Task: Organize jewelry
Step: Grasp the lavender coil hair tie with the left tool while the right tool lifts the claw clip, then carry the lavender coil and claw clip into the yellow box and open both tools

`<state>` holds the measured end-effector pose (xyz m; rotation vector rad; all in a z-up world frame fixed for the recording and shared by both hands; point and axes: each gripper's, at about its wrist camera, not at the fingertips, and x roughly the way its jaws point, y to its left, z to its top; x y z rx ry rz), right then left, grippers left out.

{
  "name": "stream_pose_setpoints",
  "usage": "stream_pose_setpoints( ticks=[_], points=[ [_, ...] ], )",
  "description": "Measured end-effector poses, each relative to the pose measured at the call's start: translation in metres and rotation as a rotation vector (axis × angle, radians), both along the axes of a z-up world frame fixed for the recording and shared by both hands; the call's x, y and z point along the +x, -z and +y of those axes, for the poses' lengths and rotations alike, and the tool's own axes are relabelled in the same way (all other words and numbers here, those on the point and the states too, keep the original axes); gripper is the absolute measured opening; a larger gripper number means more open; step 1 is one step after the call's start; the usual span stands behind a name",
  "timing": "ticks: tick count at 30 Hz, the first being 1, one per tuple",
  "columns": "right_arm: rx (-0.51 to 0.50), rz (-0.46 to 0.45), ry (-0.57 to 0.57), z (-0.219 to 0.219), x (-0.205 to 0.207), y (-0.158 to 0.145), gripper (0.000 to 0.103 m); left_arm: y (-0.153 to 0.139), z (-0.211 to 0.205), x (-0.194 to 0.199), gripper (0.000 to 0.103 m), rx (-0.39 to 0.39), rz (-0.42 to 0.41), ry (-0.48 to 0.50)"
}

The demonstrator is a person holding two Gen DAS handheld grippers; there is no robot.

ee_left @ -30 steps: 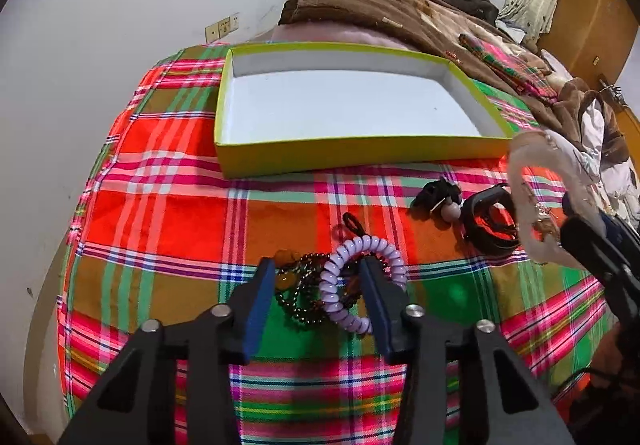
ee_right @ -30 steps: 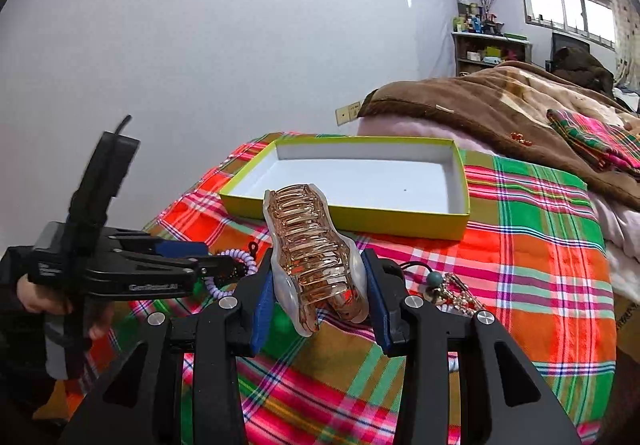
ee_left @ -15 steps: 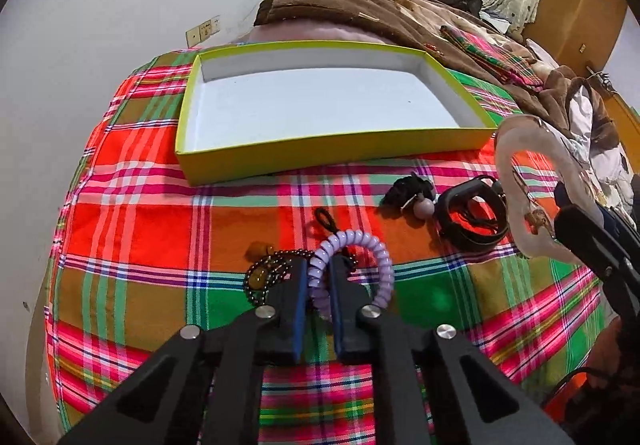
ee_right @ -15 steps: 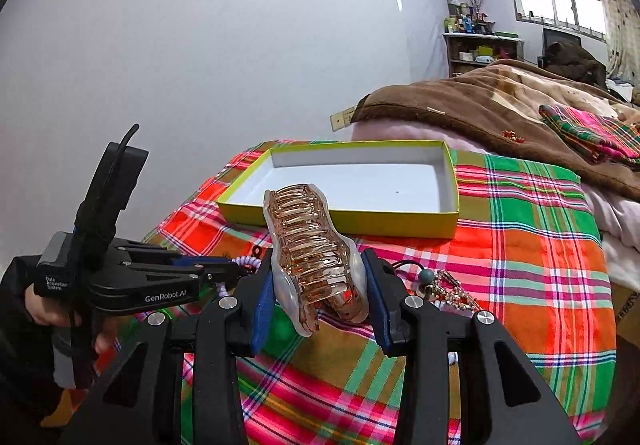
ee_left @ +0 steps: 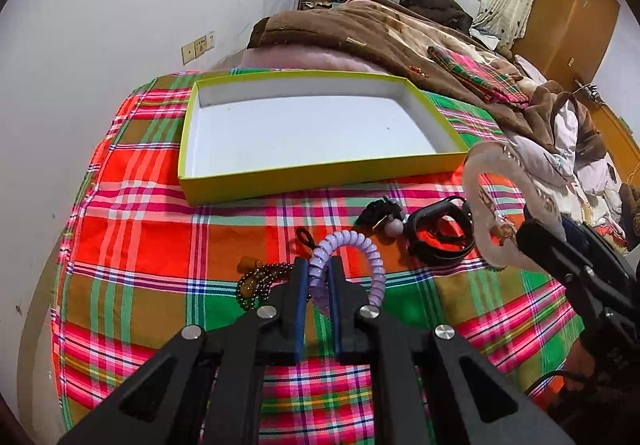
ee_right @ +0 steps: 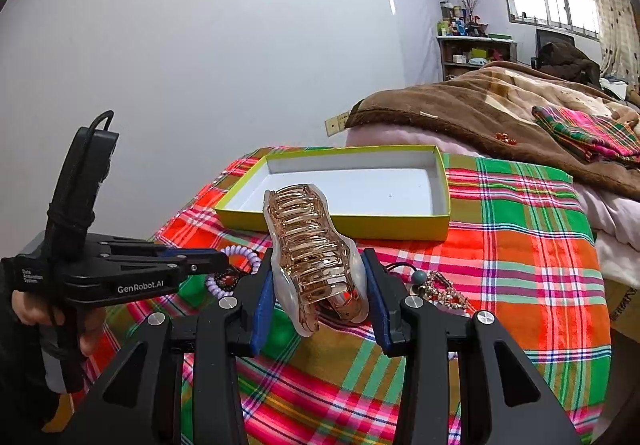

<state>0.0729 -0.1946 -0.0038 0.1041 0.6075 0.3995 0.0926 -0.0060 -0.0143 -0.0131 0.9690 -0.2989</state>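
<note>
My left gripper [ee_left: 319, 277] pinches the purple coil band [ee_left: 347, 267] just above the checked cloth [ee_left: 152, 237]. My right gripper [ee_right: 318, 293] holds the big hair clip [ee_right: 314, 257] up, near the yellow box [ee_right: 340, 223]. The left gripper's side says "GenRobot.AI".

The black left gripper [ee_right: 218, 263] has white words on its side: "GenRobot.AI" and small "Data Acquisition System".

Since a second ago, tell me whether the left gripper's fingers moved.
Yes. The left gripper closed inward onto the lilac spiral bracelet, while the bead bracelet beside it stayed on the plaid cloth.
</note>
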Motion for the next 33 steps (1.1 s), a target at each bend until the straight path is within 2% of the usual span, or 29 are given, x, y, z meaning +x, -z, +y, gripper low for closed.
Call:
stream_pose_setpoints(
  ticks=[7,21,33],
  points=[
    [-0.018,-0.018,0.033,-0.001,0.003,-0.013,0.042,-0.014,0.001,0.002,0.011,-0.012,-0.027,-0.006],
    [-0.048,-0.024,0.105,-0.006,0.05,-0.03,0.042,-0.042,0.009,0.038,0.011,-0.059,-0.08,-0.028],
    [-0.073,0.068,0.137,-0.005,0.122,-0.012,0.042,-0.038,0.014,0.094,0.011,-0.08,-0.08,-0.048]
  ],
)
